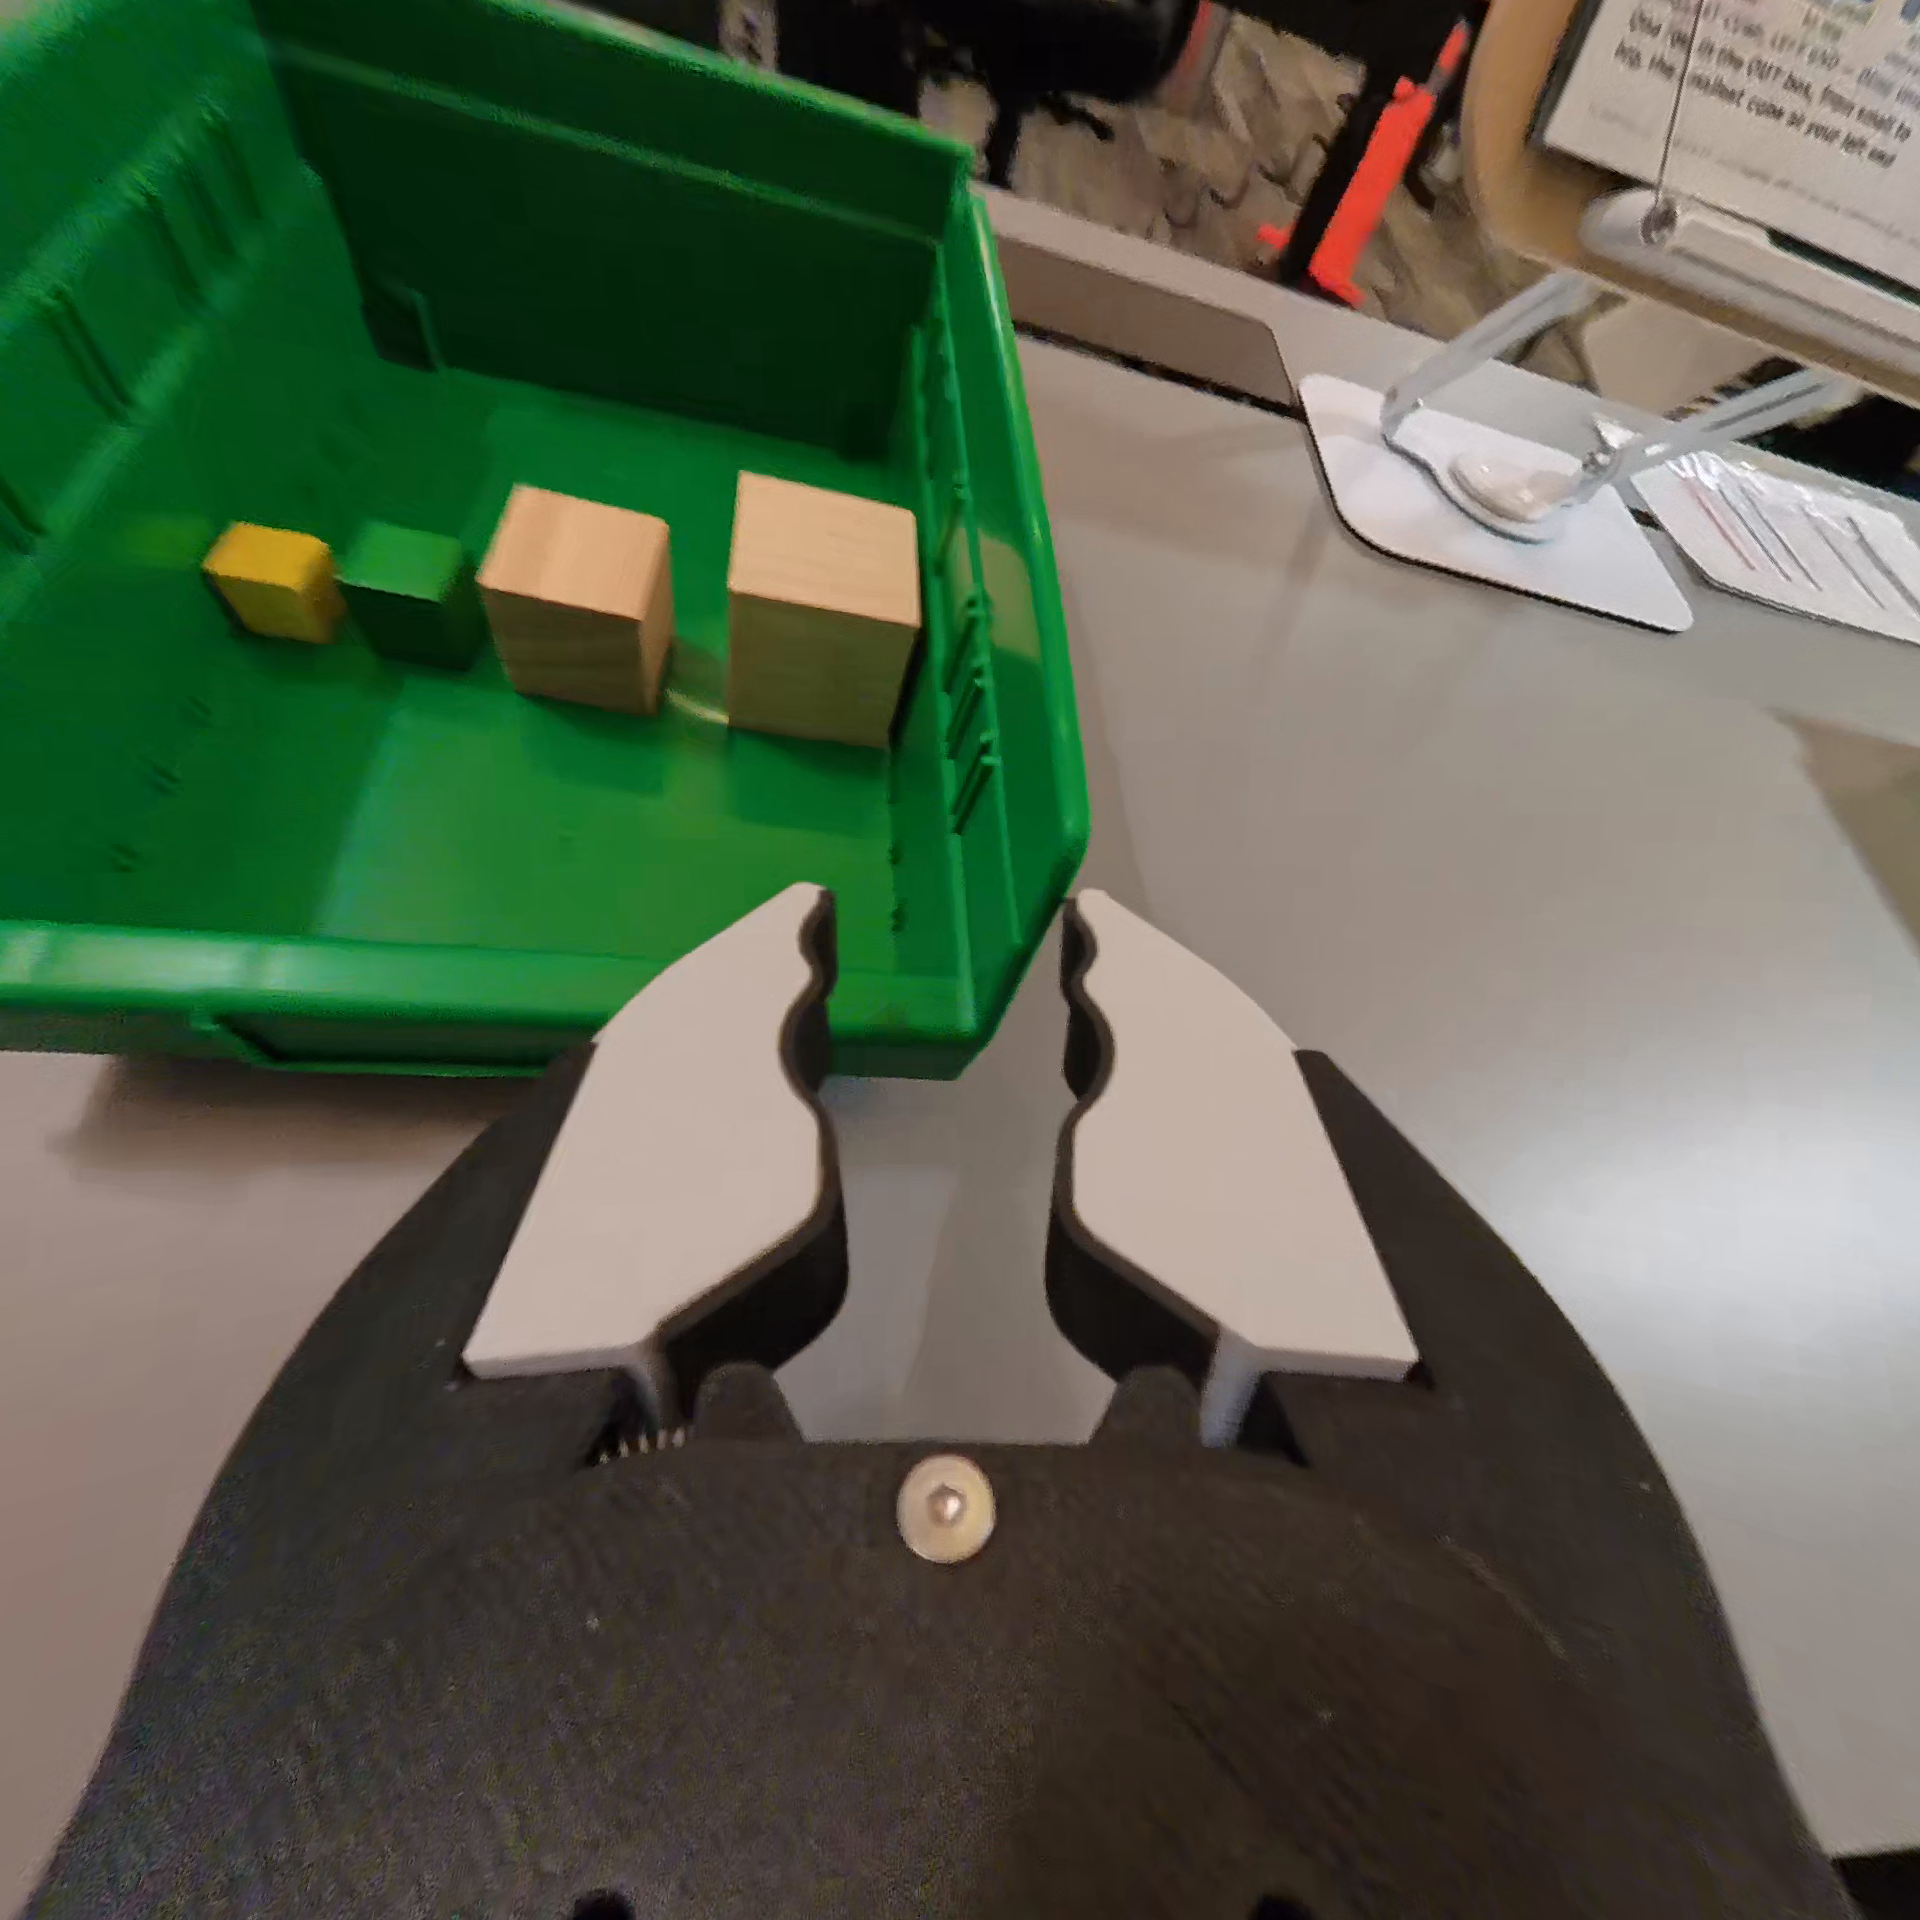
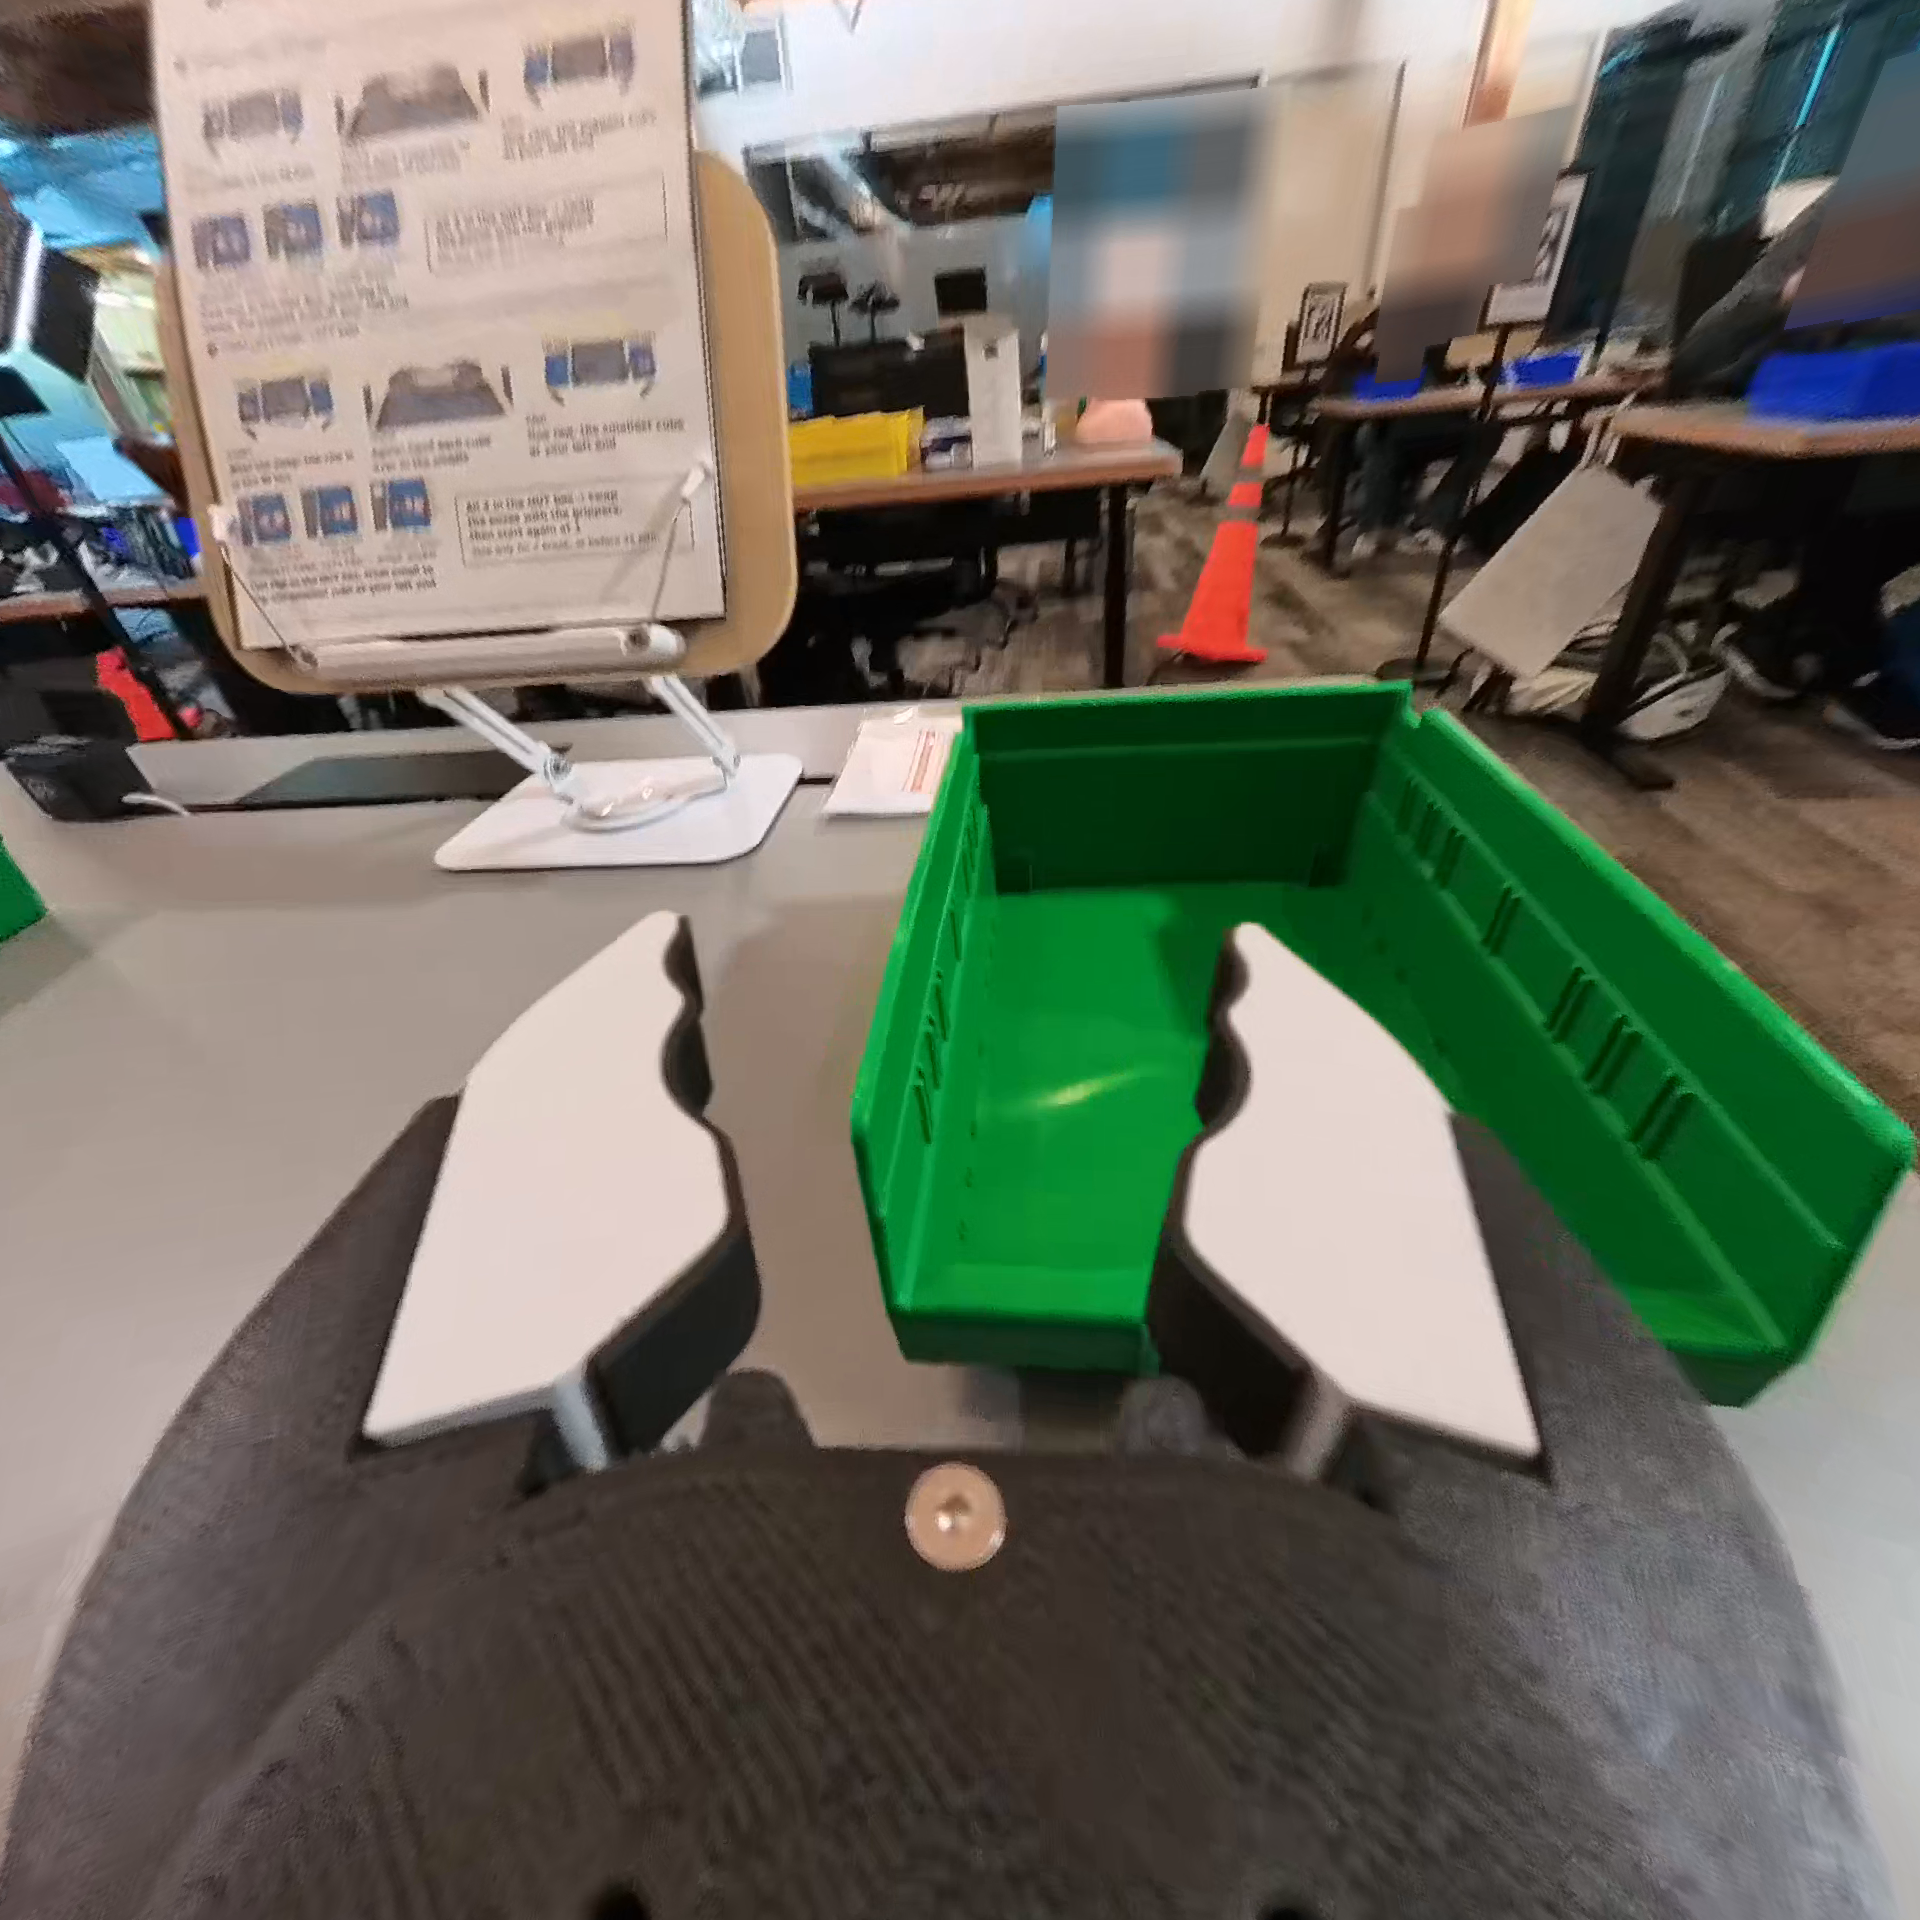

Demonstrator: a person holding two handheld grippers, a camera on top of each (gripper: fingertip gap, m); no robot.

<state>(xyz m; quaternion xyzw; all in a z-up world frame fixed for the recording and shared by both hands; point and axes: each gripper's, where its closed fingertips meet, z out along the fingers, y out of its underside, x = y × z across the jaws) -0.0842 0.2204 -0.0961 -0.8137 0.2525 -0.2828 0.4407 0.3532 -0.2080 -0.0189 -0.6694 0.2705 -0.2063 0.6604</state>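
- Desk (image 1: 1455, 935): grey top, carries everything here.
- Left bin (image 1: 520, 831): green, open-topped, at the desk's left side; its near right corner sits just ahead of the left gripper's tips. Long axis runs away from the camera.
- Right bin (image 2: 1558, 1039): green, nothing seen in it, toward the desk's right edge; long axis runs away from the camera and slightly right.
- Stand (image 2: 623, 821): white base near the desk's far edge, between the two bins, holding a printed sheet (image 2: 447, 312).
- Paper slip (image 2: 894, 769): flat on the desk, just beyond the right bin's far left corner.
- Right gripper (image 2: 956, 956): fingers spread wide, nothing between them. It straddles the right bin's near left corner; whether it touches the wall, can't tell.
- Left gripper (image 1: 945, 914): fingers parted a moderate gap, holding nothing. It hovers over the left bin's near right corner, pointing along the right wall.
- Blocks lie ahead and left of the left gripper, in a row across the left bin's floor, so the left gripper is the nearer one.
- Big wood block (image 1: 821, 613): against the bin's right wall, nearest the left fingers.
- Second wood block (image 1: 577, 603): just left of it, small gap between.
- Green block (image 1: 410, 608): next left, touching or nearly touching the yellow block (image 1: 272, 594), the smallest, at the row's left end.
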